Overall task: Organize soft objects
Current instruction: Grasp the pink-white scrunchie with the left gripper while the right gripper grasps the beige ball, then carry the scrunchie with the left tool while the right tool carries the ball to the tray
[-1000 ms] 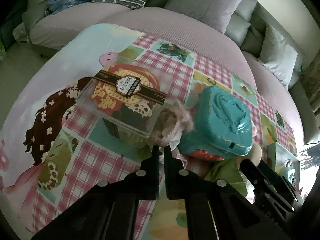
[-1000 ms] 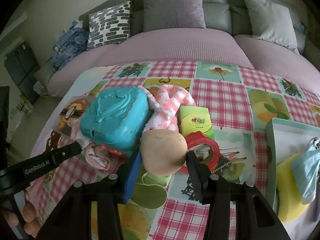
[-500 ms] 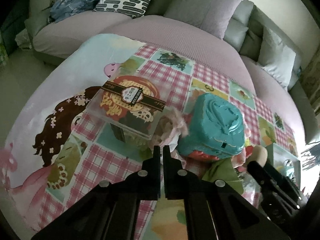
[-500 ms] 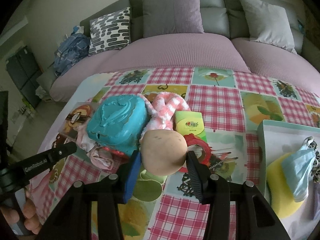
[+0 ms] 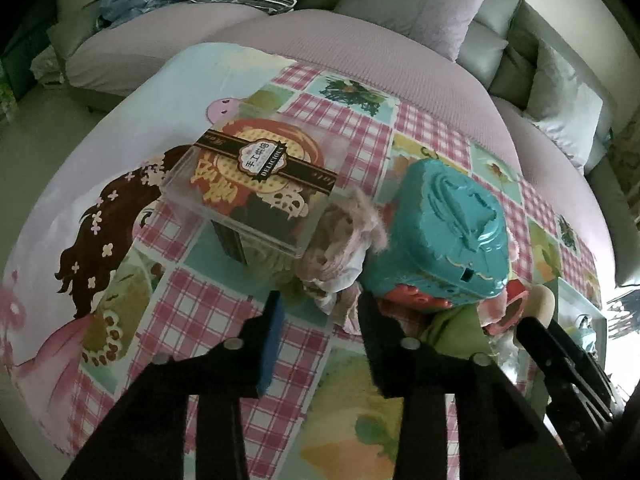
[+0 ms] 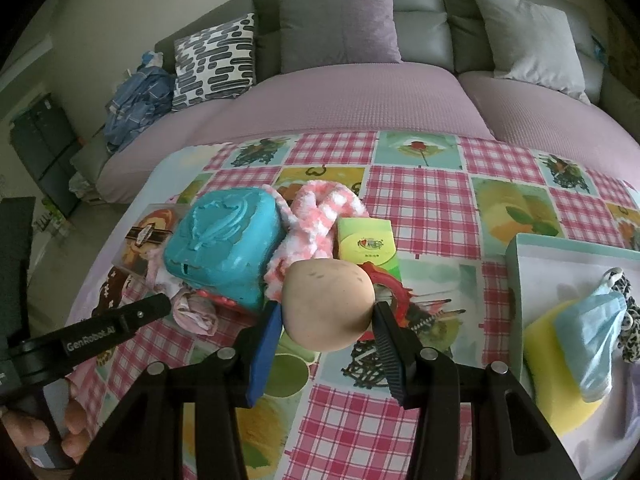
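Jaws: left gripper (image 5: pixel 320 308) opening, empty; right gripper (image 6: pixel 326 316) clamps ball (image 6: pixel 328 304); checked cloth (image 6: pixel 420 200), sofa (image 6: pixel 360 92).

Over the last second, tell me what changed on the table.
The left gripper, shut before, is opening its jaws just short of the pink cloth, with nothing gripped. The right gripper still holds the tan ball; everything else is unmoved.

Both wrist cameras look steeply down along their tools, close over the bench, facing the sofa (image 6: pixel 360 92) at twelve o'clock; both share the teal case (image 5: pixel 444 236)
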Demonstrator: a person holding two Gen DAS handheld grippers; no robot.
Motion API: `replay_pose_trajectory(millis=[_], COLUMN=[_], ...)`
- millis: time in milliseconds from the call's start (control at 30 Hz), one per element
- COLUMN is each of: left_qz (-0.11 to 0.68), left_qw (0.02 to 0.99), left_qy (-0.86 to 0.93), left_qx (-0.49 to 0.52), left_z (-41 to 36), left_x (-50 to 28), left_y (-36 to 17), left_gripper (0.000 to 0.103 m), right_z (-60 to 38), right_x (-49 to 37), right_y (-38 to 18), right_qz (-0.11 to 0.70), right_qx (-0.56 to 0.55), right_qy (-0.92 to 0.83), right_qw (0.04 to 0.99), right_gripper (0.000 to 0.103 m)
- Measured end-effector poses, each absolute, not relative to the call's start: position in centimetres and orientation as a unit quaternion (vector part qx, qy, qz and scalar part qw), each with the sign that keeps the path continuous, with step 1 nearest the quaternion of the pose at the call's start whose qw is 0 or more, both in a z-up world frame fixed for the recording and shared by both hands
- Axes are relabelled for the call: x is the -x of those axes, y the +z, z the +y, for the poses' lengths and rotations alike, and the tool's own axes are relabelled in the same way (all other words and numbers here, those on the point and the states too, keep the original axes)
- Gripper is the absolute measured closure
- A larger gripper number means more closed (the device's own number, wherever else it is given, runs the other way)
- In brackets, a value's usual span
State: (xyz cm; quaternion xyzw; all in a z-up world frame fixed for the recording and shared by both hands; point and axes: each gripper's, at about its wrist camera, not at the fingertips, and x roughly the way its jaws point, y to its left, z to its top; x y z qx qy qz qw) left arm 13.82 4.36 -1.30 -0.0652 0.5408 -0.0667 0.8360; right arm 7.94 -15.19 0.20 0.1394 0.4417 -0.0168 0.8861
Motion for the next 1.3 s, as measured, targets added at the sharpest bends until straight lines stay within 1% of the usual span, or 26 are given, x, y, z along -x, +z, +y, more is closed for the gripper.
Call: replay_pose_trajectory(millis=[400, 500, 567, 633, 767, 967, 1300], left_qz=[0.555, 0.56, 0.56, 0.559, 0.557, 0.535, 0.469], left_qw=[0.829, 0.825, 0.825, 0.825, 0.827, 0.841, 0.88], left_qy=[-0.063, -0.066, -0.067, -0.067, -0.066, -0.069, -0.068], left_qx=[0.042, 0.04, 0.04, 0.039, 0.042, 0.044, 0.028], left_z=[2.8, 2.6, 2.5, 2.6, 2.9, 3.2, 2.8], left_x=[-15.0, -15.1, -15.1, -15.0, -14.7, -13.8, -11.8], left_y=[-3.8, -4.4, -4.4, -4.4, -3.8, -1.5, 3.7], left_gripper=[0.065, 0.085, 0.086, 0.091, 0.093, 0.094, 0.094], right_z=[-15.4, -15.5, -15.5, -15.4, -15.4, -15.7, -16.9], right_x=[-7.9, -7.9, -7.9, -7.9, -7.7, -7.5, -6.2], right_y=[0.1, 0.0, 0.0, 0.0, -0.1, 0.1, 1.5], right_qz=[0.445, 0.446, 0.446, 0.446, 0.448, 0.446, 0.431], right_qx=[-0.144, -0.144, -0.144, -0.144, -0.143, -0.146, -0.153], right_qy=[-0.017, -0.017, -0.016, -0.017, -0.017, -0.017, -0.024], right_qw=[0.884, 0.883, 0.883, 0.883, 0.882, 0.883, 0.889], right_gripper=[0.054, 0.054, 0.054, 0.054, 0.054, 0.053, 0.053])
